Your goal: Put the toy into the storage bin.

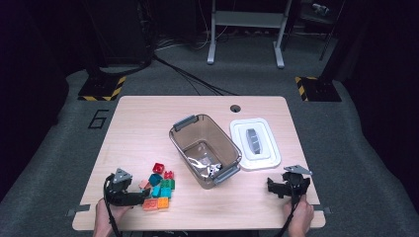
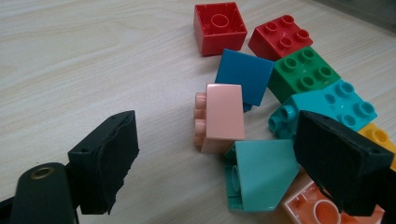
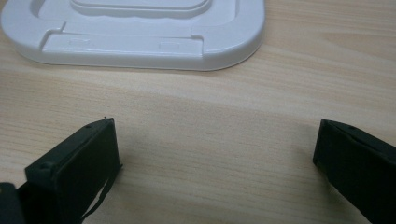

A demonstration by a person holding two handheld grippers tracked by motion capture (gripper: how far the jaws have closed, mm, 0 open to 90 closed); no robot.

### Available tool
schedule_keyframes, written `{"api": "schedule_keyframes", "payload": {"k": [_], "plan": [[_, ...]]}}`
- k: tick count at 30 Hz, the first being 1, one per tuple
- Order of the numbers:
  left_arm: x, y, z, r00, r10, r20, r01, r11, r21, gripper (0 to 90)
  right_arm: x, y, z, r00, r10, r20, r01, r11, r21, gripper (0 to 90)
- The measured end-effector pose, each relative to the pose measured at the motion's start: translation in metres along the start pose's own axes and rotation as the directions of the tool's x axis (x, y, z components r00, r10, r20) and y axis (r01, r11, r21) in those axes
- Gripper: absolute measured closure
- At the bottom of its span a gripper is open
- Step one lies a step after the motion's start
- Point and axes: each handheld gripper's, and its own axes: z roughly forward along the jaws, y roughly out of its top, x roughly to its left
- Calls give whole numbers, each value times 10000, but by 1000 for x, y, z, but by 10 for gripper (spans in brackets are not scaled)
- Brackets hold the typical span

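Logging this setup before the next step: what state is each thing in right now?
Clear plastic bin with grey handles: open, lid off, upright.
White plastic lid: flat on the table, right of the bin.
Pile of coloured toy bricks: loose on the table, outside the bin.
Left claw: open, bricks between its jaws, none gripped.
Right claw: open, empty.

One mark is showing up readable here: a big dark "6" [image 1: 98, 119] is sitting on the grey floor [image 1: 59, 148], just off the table's [image 1: 148, 113] far left corner, well ahead of the left claw [image 1: 144, 196] and a little out to its left. It is lying flat, facing the person's side. Nothing else is reading as text: the blocks [image 2: 219, 116], the bin [image 1: 205, 148] and the white lid [image 3: 140, 46] are carrying no lettering that can be made out.
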Motion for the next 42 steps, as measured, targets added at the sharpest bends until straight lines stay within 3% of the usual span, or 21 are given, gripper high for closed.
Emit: {"api": "schedule_keyframes", "payload": {"k": [12, 16, 18, 22, 28, 34, 42], "plan": [[21, -12, -15, 9984, -405, -405, 403, 9992, -78, 155, 0, 0, 0, 10000, 1, -14, -1, 10000, -9, 0], [20, -13, -20, 9981, -592, -158, 587, 9978, -295, 156, 0, 0, 0, 10000, -4, 8, 4, 10000, -2, 0], [18, -14, -19, 9989, -440, -176, 434, 9985, -324, 158, 0, 0, 0, 10000, -3, -13, 3, 10000, -7, 0], [18, -18, -16, 9995, -300, 21, 300, 9995, -126, 152, 0, 0, 0, 10000, 0, -12, 0, 10000, -4, 0], [19, -22, -15, 9989, -444, 122, 445, 9989, -109, 126, 0, 0, 0, 10000, 1, -11, -1, 10000, -7, 0], [21, -26, -16, 9994, -257, 245, 259, 9996, -75, 205, 0, 0, 0, 10000, 2, -13, -2, 10000, -6, 0], [21, -28, -12, 9991, -132, 404, 136, 9998, -109, 380, 0, 0, 0, 10000, 1, -13, -1, 10000, -7, 0]]}}
